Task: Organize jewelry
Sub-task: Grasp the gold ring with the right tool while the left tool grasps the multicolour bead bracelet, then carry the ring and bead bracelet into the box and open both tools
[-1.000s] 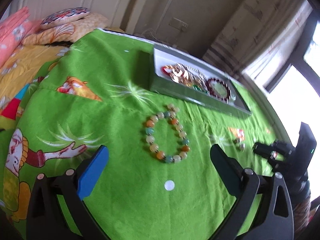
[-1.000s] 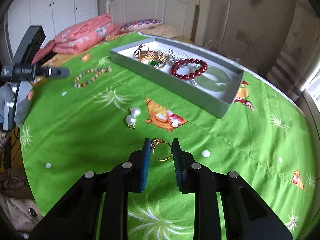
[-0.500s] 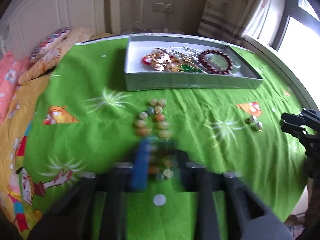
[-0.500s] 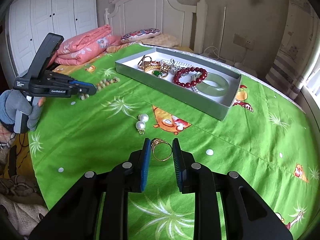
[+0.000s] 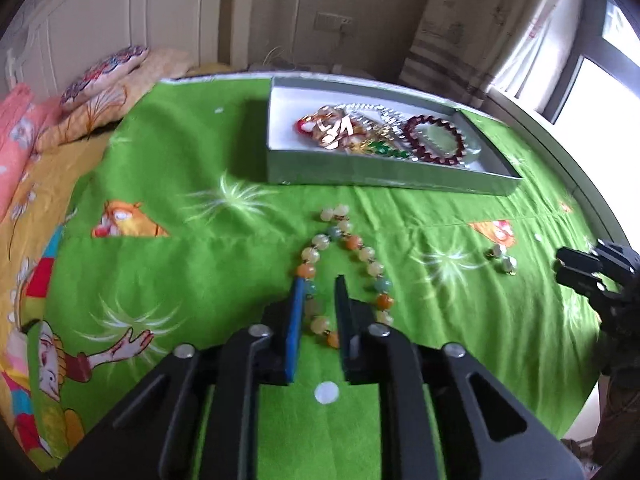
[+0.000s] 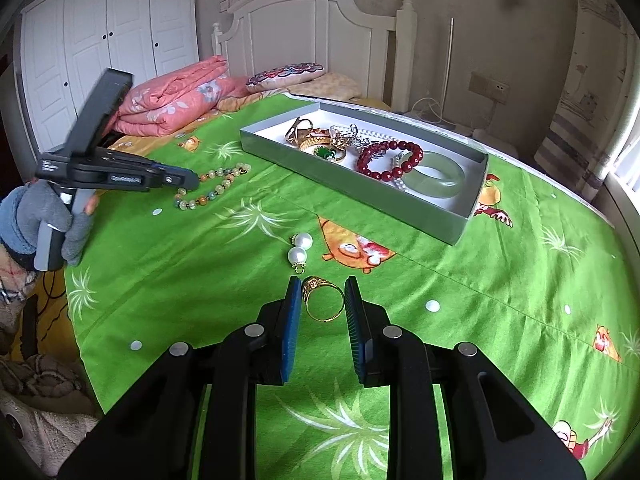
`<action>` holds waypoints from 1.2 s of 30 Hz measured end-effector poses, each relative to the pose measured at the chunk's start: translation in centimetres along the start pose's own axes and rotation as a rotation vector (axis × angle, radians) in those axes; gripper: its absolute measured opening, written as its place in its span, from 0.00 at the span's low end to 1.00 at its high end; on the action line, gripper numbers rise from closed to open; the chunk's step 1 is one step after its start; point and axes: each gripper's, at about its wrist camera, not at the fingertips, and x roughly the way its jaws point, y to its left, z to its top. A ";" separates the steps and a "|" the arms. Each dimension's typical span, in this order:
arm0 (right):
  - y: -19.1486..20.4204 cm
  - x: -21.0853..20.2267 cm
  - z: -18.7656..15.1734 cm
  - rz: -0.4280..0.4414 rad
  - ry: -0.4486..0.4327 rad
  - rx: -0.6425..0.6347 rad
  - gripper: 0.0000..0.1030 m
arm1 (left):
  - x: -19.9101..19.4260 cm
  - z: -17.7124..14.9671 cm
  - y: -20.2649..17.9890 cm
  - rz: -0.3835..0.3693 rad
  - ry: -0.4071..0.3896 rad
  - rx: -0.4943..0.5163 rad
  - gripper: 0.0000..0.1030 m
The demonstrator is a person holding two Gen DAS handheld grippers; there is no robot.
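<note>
A pastel bead bracelet [image 5: 360,256] lies on the green cloth; it also shows in the right wrist view [image 6: 216,188]. My left gripper [image 5: 318,280] has closed around the bracelet's near side, beads between the fingers. My right gripper [image 6: 322,284] is shut on a gold ring [image 6: 322,304], held just above the cloth. A grey tray [image 6: 360,184] holds a red bead bracelet [image 6: 390,160], a pale jade bangle [image 6: 440,178] and tangled gold pieces [image 6: 320,142]. The tray also shows in the left wrist view [image 5: 360,172].
Two pearl earrings [image 6: 300,248] lie on the cloth in front of my right gripper. The green cloth [image 6: 500,280] covers a round table. A bed with a pink quilt [image 6: 172,100] and pillows stands behind. A window is at the right.
My left gripper swung toward the bead bracelet and closed from wide open onto its near side. The bracelet has stretched into a narrower loop. My right gripper kept holding the ring.
</note>
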 end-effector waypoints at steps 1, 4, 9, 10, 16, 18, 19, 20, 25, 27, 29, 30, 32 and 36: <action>0.0 0.0 0.0 0.000 0.000 0.002 0.22 | 0.2 0.0 -0.1 0.007 -0.008 0.007 0.16; -0.1 0.0 0.0 -0.001 -0.001 0.007 0.22 | 0.7 0.1 -0.7 0.028 -0.005 0.041 0.17; -0.1 -0.4 0.2 -0.007 -0.019 0.010 0.22 | 0.6 0.0 -2.2 0.124 -0.035 0.136 0.09; -0.1 -0.6 0.3 -0.009 -0.024 0.009 0.22 | 0.0 0.1 -2.4 0.130 -0.062 0.141 0.09; -0.2 -1.9 1.2 -0.019 -0.067 0.012 0.22 | -4.2 1.7 -3.3 0.110 -0.170 0.145 0.09; -0.1 -2.1 1.4 -0.023 -0.075 0.008 0.22 | -5.6 2.4 -3.9 0.105 -0.196 0.160 0.09; -0.1 -2.1 1.6 -0.022 -0.077 0.007 0.22 | -6.0 2.8 -4.1 0.104 -0.204 0.167 0.09; -0.1 -2.2 1.7 -0.024 -0.080 0.005 0.22 | -6.5 3.2 -4.2 0.104 -0.211 0.174 0.09; -0.3 -2.3 2.7 -0.027 -0.096 -0.001 0.22 | -7.9 4.9 -5.5 0.103 -0.235 0.212 0.09; -0.3 -2.3 3.1 -0.030 -0.103 -0.005 0.22 | -8.4 5.5 -6.2 0.103 -0.243 0.235 0.09; -0.4 -2.2 3.6 -0.029 -0.107 -0.008 0.22 | -8.7 6.3 -6.8 0.101 -0.250 0.253 0.09; -0.5 -2.1 3.9 -0.032 -0.110 -0.011 0.22 | -8.7 6.7 -7.1 0.098 -0.253 0.262 0.09; -0.6 -1.9 4.4 -0.036 -0.114 -0.014 0.22 | -8.5 7.4 -7.7 0.093 -0.253 0.278 0.09; -1.4 -1.3 5.8 -0.047 -0.124 -0.013 0.22 | -7.7 9.1 -9.0 0.087 -0.243 0.309 0.09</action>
